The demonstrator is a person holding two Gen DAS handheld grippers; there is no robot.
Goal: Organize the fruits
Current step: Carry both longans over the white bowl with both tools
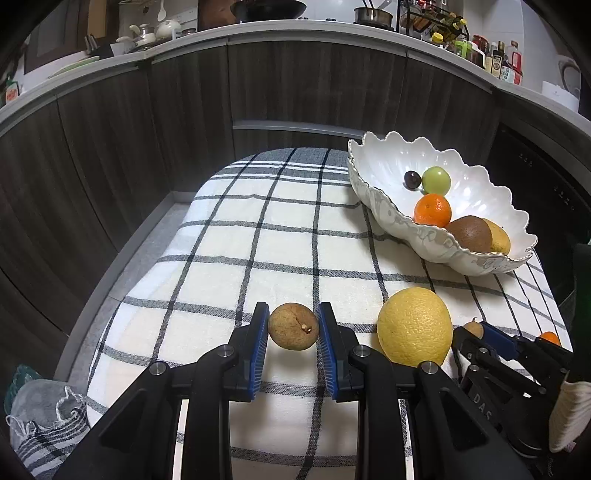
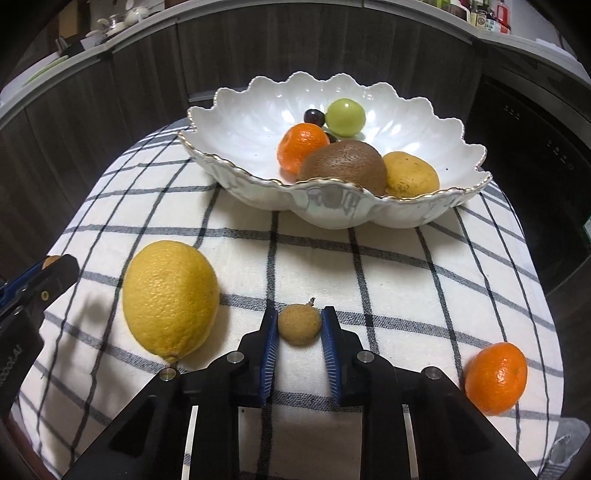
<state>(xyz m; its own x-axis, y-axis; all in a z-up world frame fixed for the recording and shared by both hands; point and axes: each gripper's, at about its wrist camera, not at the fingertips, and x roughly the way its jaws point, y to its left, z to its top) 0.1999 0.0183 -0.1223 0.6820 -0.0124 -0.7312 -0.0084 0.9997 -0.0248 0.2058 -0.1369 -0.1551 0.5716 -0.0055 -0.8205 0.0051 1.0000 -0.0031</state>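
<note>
My left gripper (image 1: 293,325) is shut on a small brown round fruit (image 1: 293,326), low over the checked cloth (image 1: 221,266). My right gripper (image 2: 299,326) is shut on a second small brown fruit (image 2: 299,325); this gripper also shows in the left wrist view (image 1: 476,330). A big yellow lemon (image 1: 414,326) (image 2: 170,300) lies between the two grippers. A loose mandarin (image 2: 496,377) lies right of the right gripper. The white scalloped bowl (image 1: 373,192) (image 2: 236,122) at the far right holds a mandarin (image 2: 302,146), a kiwi (image 2: 343,162), a green fruit (image 2: 346,116), a dark grape and a yellow fruit.
Dark wood cabinets (image 1: 295,85) curve behind the table, with a cluttered counter (image 1: 332,29) above. A crumpled cloth (image 1: 44,417) lies off the table's near left corner. The left gripper's body (image 2: 26,302) shows at the left edge of the right wrist view.
</note>
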